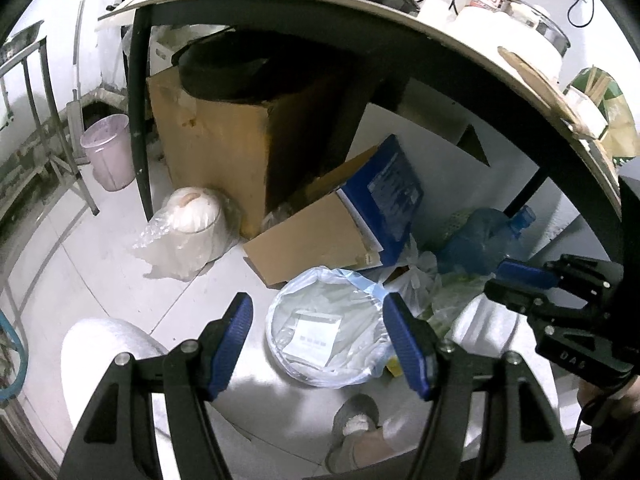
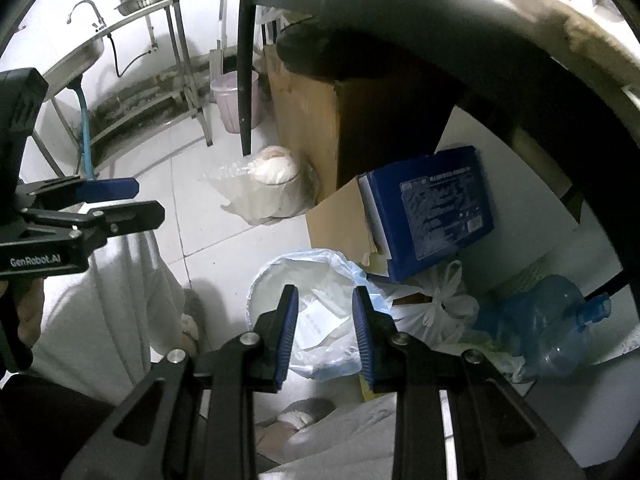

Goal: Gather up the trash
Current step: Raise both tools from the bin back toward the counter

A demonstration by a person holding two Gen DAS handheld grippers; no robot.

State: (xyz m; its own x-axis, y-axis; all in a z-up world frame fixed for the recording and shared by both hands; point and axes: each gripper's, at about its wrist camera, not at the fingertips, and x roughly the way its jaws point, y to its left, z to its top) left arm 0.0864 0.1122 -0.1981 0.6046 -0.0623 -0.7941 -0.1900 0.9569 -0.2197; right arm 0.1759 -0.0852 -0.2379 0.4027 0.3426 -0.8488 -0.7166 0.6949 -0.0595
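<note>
On the far left of the left wrist view a pale pink waste basket stands beside a black table leg, out of the walkway. Next to it a white pot wrapped in clear plastic sits against a tall cardboard box pushed under the table, seemingly to keep the floor free.

The left gripper hangs above the floor with its jaws wide and nothing between them, pointing down at the lined trash bin. The bin's thin bluish liner is folded over the rim so that it stays open, and a flat white paper packet lies inside it. That bin, with what it holds, appears to be the thing to collect, and it stands directly below both grippers.

Behind the bin a blue printed carton leans on an open cardboard flap, probably discarded packaging. Further right a knotted white plastic bag and an empty blue water jug are heaped in the corner.

The right gripper has its jaws narrow but apart, gripping nothing, also aimed into the bin. Neither tool touches the liner yet.
</note>
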